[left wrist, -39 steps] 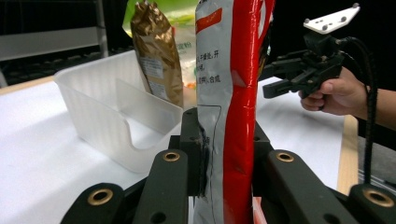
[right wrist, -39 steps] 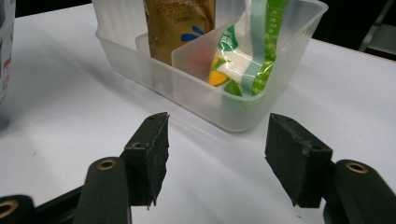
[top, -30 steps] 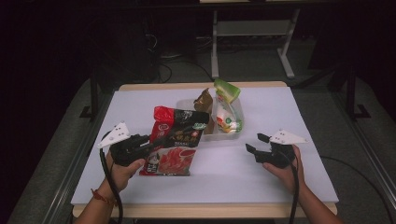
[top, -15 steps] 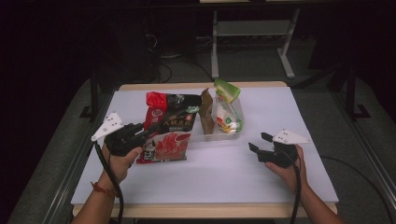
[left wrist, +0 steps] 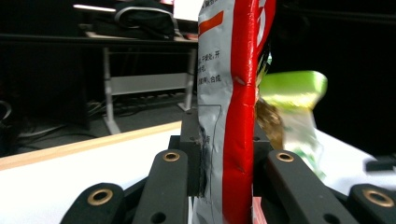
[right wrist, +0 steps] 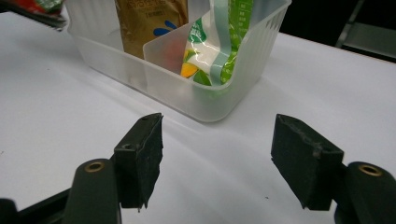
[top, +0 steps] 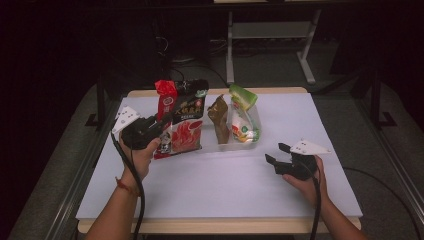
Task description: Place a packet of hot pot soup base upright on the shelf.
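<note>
The left tongs are clamped on one red and black snack bag, gripping its left edge and holding it upright above the left part of the white table, just left of the clear plastic bin. In the left gripper view the pads pinch the bag's seam, where a silver back panel meets a red strip; small Chinese characters run down the silver panel, too fine to read with confidence. On the front, seen from the high view, large pale characters sit on a dark band near the top, with a green round mark at the upper right corner; the wording is likely a brand name, but it is blurred.

The right tongs rest low over the table's right part, jaws spread wide with nothing between them. In the right gripper view they face the bin, which has a divider making two compartments. One compartment holds one gold-brown packet with a blue mark on it; the other holds one green and white packet with an orange fruit picture. Both stand upright. That makes three packets in all: two in the bin, one in the left tongs.
</note>
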`<control>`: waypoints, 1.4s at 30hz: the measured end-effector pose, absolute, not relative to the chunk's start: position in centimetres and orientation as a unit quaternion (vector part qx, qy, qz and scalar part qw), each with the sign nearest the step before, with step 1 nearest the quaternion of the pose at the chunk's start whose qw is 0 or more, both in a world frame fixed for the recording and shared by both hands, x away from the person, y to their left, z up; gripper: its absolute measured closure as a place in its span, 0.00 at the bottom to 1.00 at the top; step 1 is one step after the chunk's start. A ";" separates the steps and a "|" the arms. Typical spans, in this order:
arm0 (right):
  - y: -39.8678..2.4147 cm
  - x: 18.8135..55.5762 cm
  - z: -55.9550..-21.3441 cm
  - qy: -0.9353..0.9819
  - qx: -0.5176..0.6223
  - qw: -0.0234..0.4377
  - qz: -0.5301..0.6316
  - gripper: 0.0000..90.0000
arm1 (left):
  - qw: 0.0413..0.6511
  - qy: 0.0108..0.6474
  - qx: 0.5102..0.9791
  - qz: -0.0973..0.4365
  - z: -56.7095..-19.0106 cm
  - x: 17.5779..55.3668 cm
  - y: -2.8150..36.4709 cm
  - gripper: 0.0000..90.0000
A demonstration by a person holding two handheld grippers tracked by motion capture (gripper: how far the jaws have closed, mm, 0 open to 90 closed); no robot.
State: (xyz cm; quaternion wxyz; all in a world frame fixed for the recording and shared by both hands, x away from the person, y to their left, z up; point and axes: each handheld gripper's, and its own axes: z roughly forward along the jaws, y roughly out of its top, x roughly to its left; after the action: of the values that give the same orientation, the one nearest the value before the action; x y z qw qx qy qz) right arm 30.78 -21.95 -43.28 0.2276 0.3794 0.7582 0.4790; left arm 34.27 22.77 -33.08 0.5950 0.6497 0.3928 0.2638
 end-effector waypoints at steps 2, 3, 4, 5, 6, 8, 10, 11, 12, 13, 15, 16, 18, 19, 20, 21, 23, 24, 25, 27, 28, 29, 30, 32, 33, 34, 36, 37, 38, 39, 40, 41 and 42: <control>-21.9 30.8 -43.3 0.759 0.379 0.228 0.478 0.37 | 0.600 0.401 0.639 0.266 -33.0 35.0 22.5 0.84; -21.9 30.8 -43.3 0.758 0.378 0.228 0.479 0.37 | 0.599 0.403 0.638 0.268 -32.9 35.3 22.2 0.84; -21.9 30.8 -43.3 0.759 0.378 0.227 0.479 0.37 | 0.597 0.405 0.637 0.271 -32.8 35.5 21.9 0.84; -21.9 30.8 -43.3 0.759 0.379 0.227 0.478 0.37 | 0.598 0.408 0.633 0.273 -32.7 35.7 21.5 0.84; -21.9 30.8 -43.3 0.759 0.378 0.227 0.478 0.37 | 0.595 0.411 0.632 0.280 -32.6 35.8 21.1 0.84; -21.9 30.8 -43.4 0.760 0.378 0.226 0.478 0.37 | 0.590 0.418 0.629 0.286 -32.4 36.2 20.4 0.84; -21.9 30.8 -43.4 0.760 0.378 0.226 0.478 0.37 | 0.589 0.428 0.622 0.289 -32.3 36.7 19.8 0.84; -21.9 30.8 -43.4 0.760 0.378 0.225 0.478 0.37 | 0.588 0.430 0.621 0.291 -32.3 37.0 19.5 0.84; -21.9 30.8 -43.4 0.760 0.378 0.225 0.478 0.37 | 0.586 0.432 0.619 0.295 -32.2 37.2 19.2 0.84; -21.9 30.7 -43.4 0.761 0.377 0.225 0.478 0.37 | 0.584 0.435 0.616 0.301 -32.2 37.6 18.7 0.84; -21.9 30.7 -43.4 0.761 0.376 0.225 0.478 0.37 | 0.574 0.437 0.616 0.316 -32.1 38.1 17.8 0.84; -21.8 30.7 -43.4 0.762 0.376 0.224 0.478 0.37 | 0.572 0.438 0.615 0.321 -32.1 38.4 17.3 0.84; -21.8 30.7 -43.4 0.762 0.375 0.221 0.479 0.37 | 0.568 0.443 0.613 0.325 -32.4 39.0 16.6 0.84; -21.7 30.7 -43.4 0.763 0.374 0.219 0.480 0.37 | 0.567 0.444 0.611 0.328 -32.6 39.3 16.3 0.84; -21.7 30.7 -43.5 0.764 0.371 0.219 0.480 0.37 | 0.566 0.448 0.608 0.330 -32.7 39.5 16.0 0.84; -21.7 30.7 -43.5 0.765 0.370 0.218 0.479 0.36 | 0.564 0.453 0.605 0.333 -32.9 39.7 15.7 0.84; -21.7 30.7 -43.5 0.766 0.370 0.217 0.480 0.36 | 0.558 0.459 0.599 0.345 -33.4 40.1 15.2 0.84; -21.7 30.7 -43.6 0.766 0.370 0.216 0.480 0.36 | 0.556 0.465 0.596 0.346 -33.7 40.3 15.0 0.84; -21.7 30.7 -43.6 0.766 0.370 0.216 0.479 0.36 | 0.555 0.470 0.592 0.348 -33.9 40.5 14.8 0.84; -21.7 30.6 -43.6 0.766 0.368 0.215 0.480 0.36 | 0.551 0.473 0.589 0.356 -34.2 40.8 14.6 0.84; -21.7 30.6 -43.6 0.766 0.368 0.216 0.481 0.36 | 0.549 0.475 0.586 0.360 -34.3 41.0 14.4 0.84; -21.7 30.6 -43.5 0.767 0.366 0.218 0.481 0.36 | 0.542 0.476 0.586 0.368 -34.3 41.2 14.3 0.84; -21.7 30.6 -43.5 0.766 0.366 0.217 0.481 0.36 | 0.535 0.477 0.586 0.378 -34.3 41.2 14.2 0.84; -21.7 30.6 -43.5 0.767 0.366 0.216 0.481 0.36 | 0.530 0.476 0.585 0.388 -34.1 41.3 14.4 0.84; -21.7 30.5 -43.5 0.767 0.365 0.215 0.481 0.36 | 0.533 0.478 0.583 0.383 -34.0 41.3 14.6 0.84; -21.7 30.5 -43.5 0.768 0.364 0.214 0.482 0.36 | 0.531 0.479 0.585 0.382 -34.0 41.3 14.7 0.84; -21.7 30.5 -43.6 0.768 0.365 0.211 0.482 0.36 | 0.531 0.480 0.582 0.386 -34.1 41.4 14.5 0.84; -21.7 30.5 -43.6 0.768 0.366 0.211 0.482 0.36 | 0.531 0.481 0.581 0.386 -34.1 41.5 14.3 0.84; -21.7 30.6 -43.6 0.768 0.367 0.210 0.482 0.36 | 0.532 0.481 0.580 0.386 -34.3 41.6 14.1 0.84; -21.7 30.5 -43.6 0.768 0.366 0.210 0.482 0.36 | 0.534 0.482 0.579 0.384 -34.4 41.7 13.8 0.84; -21.6 30.5 -43.6 0.769 0.364 0.211 0.482 0.36 | 0.537 0.482 0.577 0.383 -34.6 41.7 13.6 0.84; -21.5 30.4 -43.5 0.770 0.362 0.211 0.481 0.36 | 0.537 0.481 0.576 0.387 -34.7 41.7 13.3 0.84; -21.4 30.4 -43.5 0.771 0.361 0.211 0.481 0.36 | 0.536 0.481 0.574 0.390 -34.9 41.7 13.0 0.84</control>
State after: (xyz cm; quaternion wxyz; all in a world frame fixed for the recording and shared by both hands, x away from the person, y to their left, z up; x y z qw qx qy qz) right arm 30.43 -21.43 -43.53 0.2105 0.3605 0.7709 0.4810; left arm 41.74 13.02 -34.85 0.5359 0.5740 0.4807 0.3902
